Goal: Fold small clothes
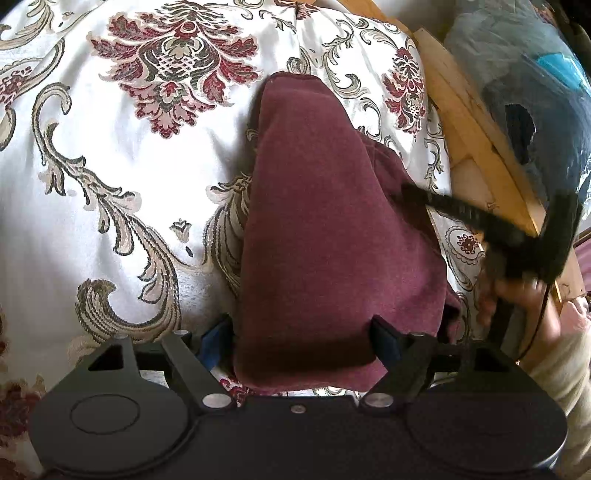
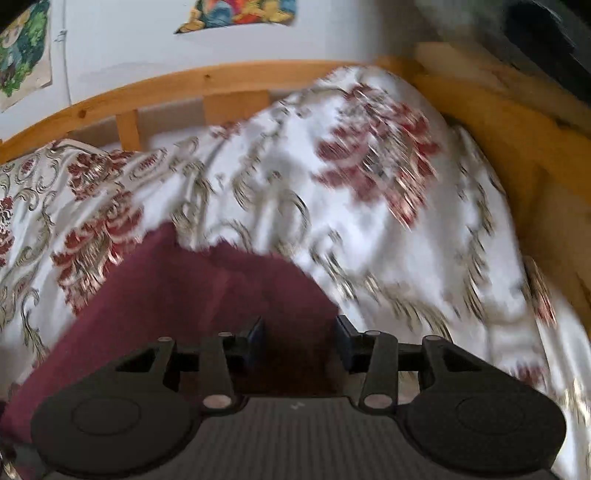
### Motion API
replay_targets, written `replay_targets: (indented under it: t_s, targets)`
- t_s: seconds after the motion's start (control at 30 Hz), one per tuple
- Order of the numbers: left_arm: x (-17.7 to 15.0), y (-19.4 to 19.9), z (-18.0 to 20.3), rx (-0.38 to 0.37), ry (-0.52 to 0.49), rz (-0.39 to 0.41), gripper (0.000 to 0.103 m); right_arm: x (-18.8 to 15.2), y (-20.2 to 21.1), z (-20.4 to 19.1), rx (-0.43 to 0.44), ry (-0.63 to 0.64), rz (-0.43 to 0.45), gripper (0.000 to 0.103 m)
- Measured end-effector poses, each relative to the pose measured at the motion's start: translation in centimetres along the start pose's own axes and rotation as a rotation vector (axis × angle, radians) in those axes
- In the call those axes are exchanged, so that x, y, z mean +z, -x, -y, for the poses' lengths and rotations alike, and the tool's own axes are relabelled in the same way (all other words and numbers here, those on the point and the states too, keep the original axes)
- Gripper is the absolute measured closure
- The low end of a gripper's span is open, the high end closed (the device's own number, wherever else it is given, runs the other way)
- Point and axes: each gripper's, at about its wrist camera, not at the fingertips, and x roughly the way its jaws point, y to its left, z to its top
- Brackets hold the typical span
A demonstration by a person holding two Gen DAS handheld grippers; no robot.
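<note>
One maroon garment (image 1: 325,236) is seen nearest the left wrist camera, lying folded over on the bedspread (image 1: 110,177) with its near edge between the parted fingers of the left tongs (image 1: 303,332); whether the pads press on the cloth cannot be told, as the jaws stand wide with the fabric bulging up between them. In the right wrist view the same single garment (image 2: 177,302) is spread under the right tongs (image 2: 300,339), whose jaws are held partly apart above the cloth with nothing clamped. The right tongs (image 1: 417,197) are also caught, blurred, at the garment's right edge in the left view, carried by one hand (image 1: 517,306) in a pale sleeve. One floral bedspread (image 2: 369,206) is laid over the bed, which is bounded by one wooden frame (image 2: 207,85). Two coloured pictures (image 2: 236,13) are fixed to the wall behind. One plastic-wrapped bundle (image 1: 524,74) is seen beyond the frame.
</note>
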Motion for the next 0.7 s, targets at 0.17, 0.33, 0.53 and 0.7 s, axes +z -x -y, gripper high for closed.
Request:
replay_targets:
  t_s: [0.17,0.33,0.53,0.7]
  targets:
    - [0.0,0.0,0.1,0.007,-0.005,-0.003,0.021,-2.1,1.4,0.6,-0.016,-0.061,0.046,0.092]
    - [-0.1,0.2,0.0,0.008,-0.004,0.0,0.02,-3.8,2.6,1.2,-0.064,-0.188,0.121,0.096]
    - [-0.3,0.1,0.2,0.015,-0.01,0.012,0.019,-4.6,2.4,1.9,-0.054,-0.222,0.139,0.096]
    - [-0.3,0.1,0.2,0.017,-0.012,0.013,0.018,-4.9,2.4,1.4,-0.07,-0.213,0.138,0.096]
